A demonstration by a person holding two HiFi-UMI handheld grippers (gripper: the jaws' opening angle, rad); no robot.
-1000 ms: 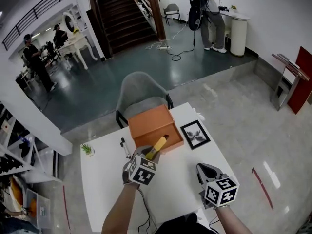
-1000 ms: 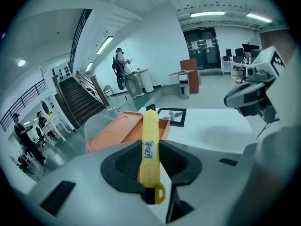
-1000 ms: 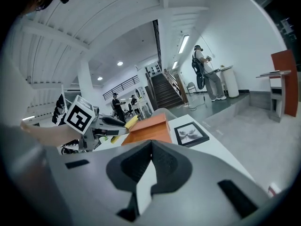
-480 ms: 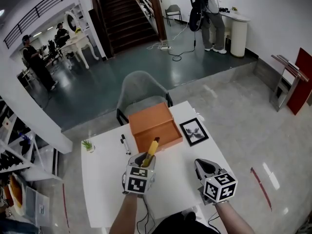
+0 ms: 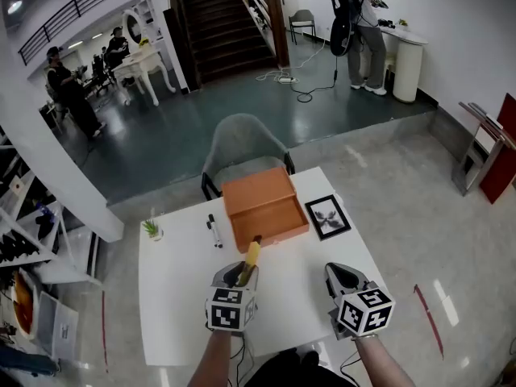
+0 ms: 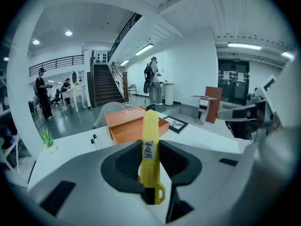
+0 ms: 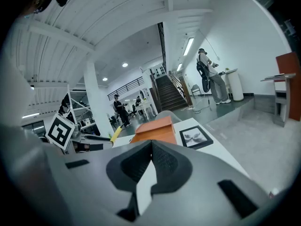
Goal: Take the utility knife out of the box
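Two grippers hung over the white table point(image 5: 176, 285). The left gripper point(image 5: 239, 279) had its jaws clamped narrowly on the handle end of a yellow utility knife point(image 5: 251, 254), which stuck out ahead of the jaws and pointed at the open orange box point(image 5: 258, 193). The knife was outside the box, above the table, its far tip just short of the box's near wall. The right gripper point(image 5: 342, 278) sat well to the right, its jaws closed at the tips with nothing between them. A black marker pen point(image 5: 214, 230) lay left of the box, a framed picture point(image 5: 328, 217) right of it, and a small potted plant point(image 5: 151, 229) stood near the table's left edge.
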